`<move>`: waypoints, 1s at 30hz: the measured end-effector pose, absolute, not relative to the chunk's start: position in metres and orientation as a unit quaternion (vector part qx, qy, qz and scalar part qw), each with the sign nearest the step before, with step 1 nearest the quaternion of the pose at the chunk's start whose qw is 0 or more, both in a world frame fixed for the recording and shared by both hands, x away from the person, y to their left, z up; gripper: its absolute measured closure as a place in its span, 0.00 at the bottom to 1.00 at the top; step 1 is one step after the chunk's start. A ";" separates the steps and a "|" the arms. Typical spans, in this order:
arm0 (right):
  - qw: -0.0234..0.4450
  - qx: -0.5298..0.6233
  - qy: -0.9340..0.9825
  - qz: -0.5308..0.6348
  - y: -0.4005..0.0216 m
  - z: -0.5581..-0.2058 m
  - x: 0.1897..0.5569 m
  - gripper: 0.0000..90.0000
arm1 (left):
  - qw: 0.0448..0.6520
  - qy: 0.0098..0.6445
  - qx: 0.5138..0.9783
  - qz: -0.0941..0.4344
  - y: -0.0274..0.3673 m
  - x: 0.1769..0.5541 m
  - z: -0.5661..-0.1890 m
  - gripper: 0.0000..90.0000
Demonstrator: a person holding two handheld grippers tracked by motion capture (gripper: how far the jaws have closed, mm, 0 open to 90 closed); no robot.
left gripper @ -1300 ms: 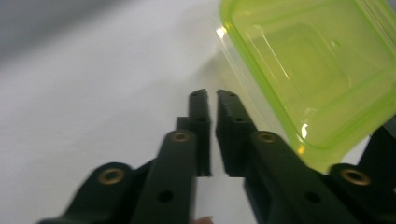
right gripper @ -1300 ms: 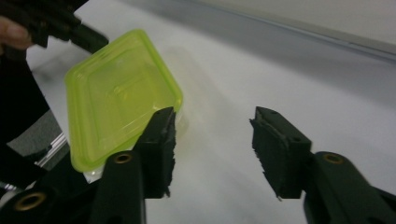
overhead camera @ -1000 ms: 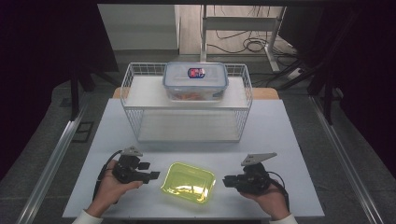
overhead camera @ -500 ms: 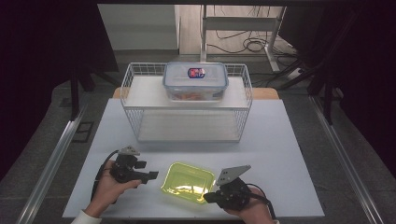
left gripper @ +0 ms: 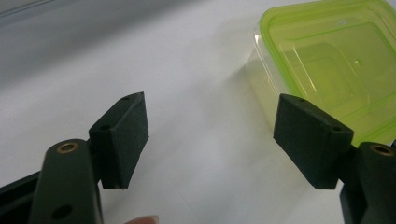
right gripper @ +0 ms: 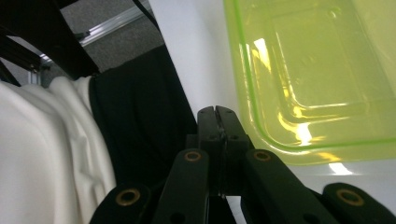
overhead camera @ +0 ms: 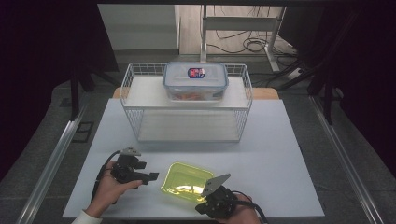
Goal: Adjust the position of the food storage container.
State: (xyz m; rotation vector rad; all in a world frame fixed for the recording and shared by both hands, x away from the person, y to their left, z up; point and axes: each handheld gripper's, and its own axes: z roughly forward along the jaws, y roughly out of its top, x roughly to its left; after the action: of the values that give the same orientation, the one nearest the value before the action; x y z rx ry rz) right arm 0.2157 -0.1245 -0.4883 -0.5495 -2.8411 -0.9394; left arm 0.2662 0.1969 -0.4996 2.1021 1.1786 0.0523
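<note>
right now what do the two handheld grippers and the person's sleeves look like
Both are black two-jaw tools. The left gripper has blocky black pads with small screw holes and brass pivot pins. The right gripper carries a grey three-cornered plate. A black cable trails from each. A white sleeve shows at the left wrist.

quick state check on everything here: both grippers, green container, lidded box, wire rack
left gripper: open, jaws have just been opening, nothing between them
right gripper: shut, holding nothing
green container: on the table, lidless, empty
lidded box: closed, on the rack's top shelf
wire rack: upright, lower shelf bare
</note>
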 end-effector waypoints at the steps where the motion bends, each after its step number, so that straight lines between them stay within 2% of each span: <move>1: 0.052 -0.181 -0.932 -0.311 -0.125 -0.488 0.216 0.99 | 0.358 0.456 0.814 0.021 0.197 0.266 -0.500 0.29; 15: 0.028 -0.221 -0.920 -0.323 -0.145 -0.491 0.234 1.00 | 0.359 0.460 0.811 0.023 0.198 0.266 -0.500 0.28; 23: 0.023 -0.234 -0.897 -0.375 -0.161 -0.468 0.237 0.99 | 0.377 0.468 0.799 0.023 0.200 0.264 -0.494 0.27; 28: 0.029 -0.259 -0.883 -0.391 -0.179 -0.462 0.246 0.85 | 0.387 0.477 0.789 0.017 0.200 0.262 -0.489 0.25; 30: 0.021 -0.289 -0.870 -0.399 -0.188 -0.461 0.252 0.68 | 0.390 0.480 0.786 0.012 0.200 0.262 -0.488 0.25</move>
State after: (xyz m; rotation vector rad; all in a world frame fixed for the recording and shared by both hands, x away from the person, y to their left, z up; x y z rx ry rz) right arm 0.2516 -0.1884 -0.4611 -0.8974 -2.6971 -1.2371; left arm 0.2620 0.2003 -0.4883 1.9971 1.2191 0.0317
